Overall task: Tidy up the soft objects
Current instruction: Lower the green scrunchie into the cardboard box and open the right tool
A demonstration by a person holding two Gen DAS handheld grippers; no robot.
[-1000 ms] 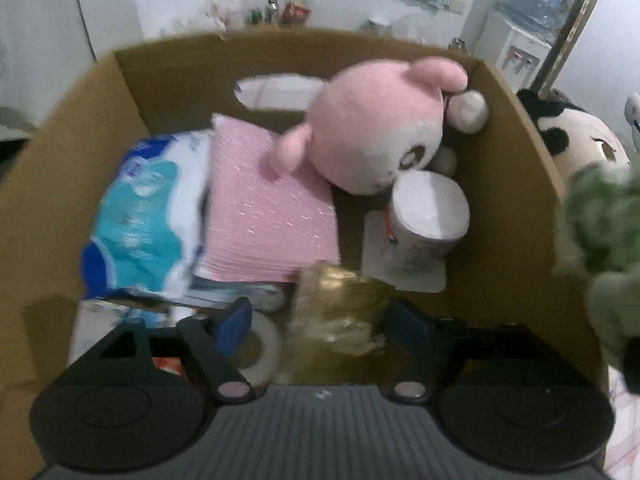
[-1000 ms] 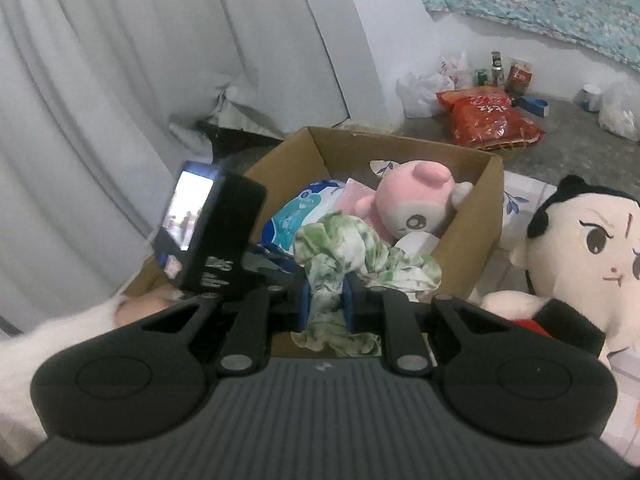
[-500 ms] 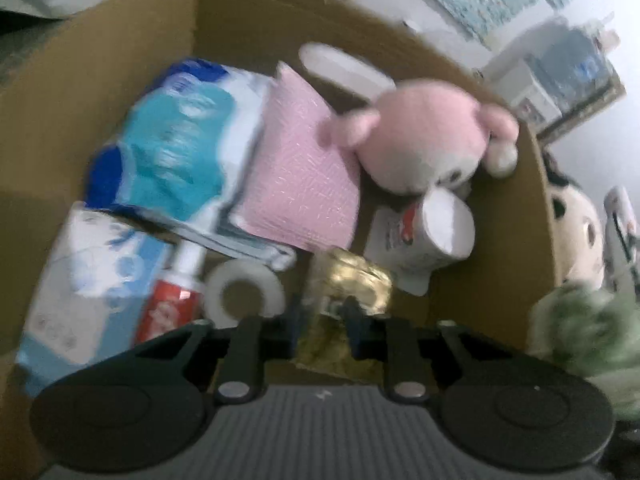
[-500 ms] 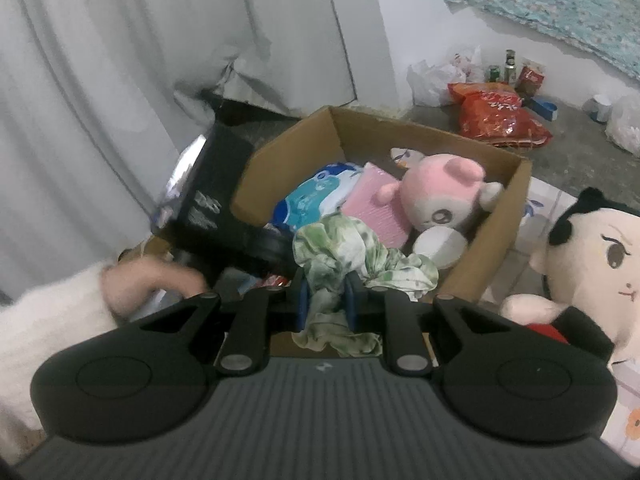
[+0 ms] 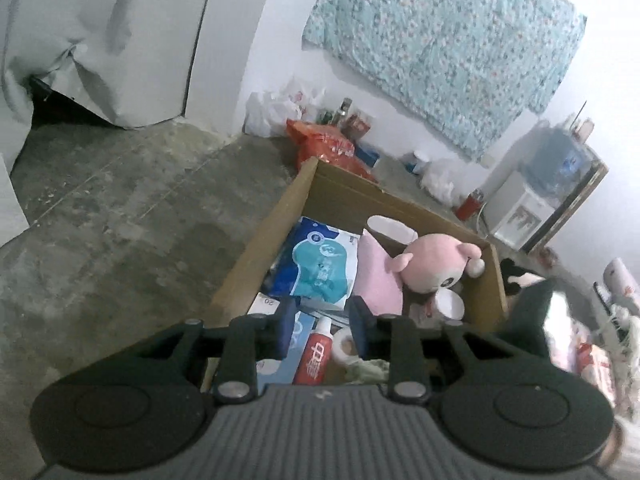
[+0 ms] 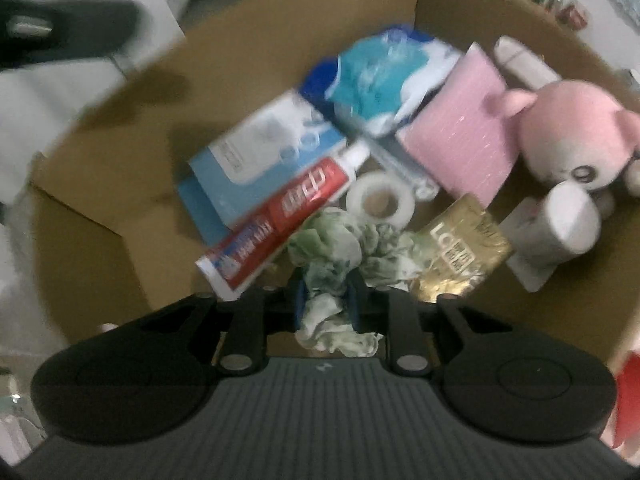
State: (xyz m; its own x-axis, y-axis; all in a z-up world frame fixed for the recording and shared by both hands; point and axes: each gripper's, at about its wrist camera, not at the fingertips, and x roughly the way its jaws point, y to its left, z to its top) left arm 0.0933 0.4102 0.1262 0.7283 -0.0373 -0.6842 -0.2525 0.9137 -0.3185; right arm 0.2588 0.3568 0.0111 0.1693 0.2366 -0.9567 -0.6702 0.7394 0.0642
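Green-and-white cloth [image 6: 344,248]: pinched between right tongs [image 6: 326,300], jaws easing apart, low inside cardboard box [image 6: 120,128] for deposit, beside toothpaste tube [image 6: 280,216] and gold packet [image 6: 460,252]. Left tongs [image 5: 320,320]: apart, empty, jaws just widened, above the box's near end.

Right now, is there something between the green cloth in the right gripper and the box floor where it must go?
Nothing blocks it. The green cloth in the right gripper already hangs inside the cardboard box, between the toothpaste tube and the gold packet.
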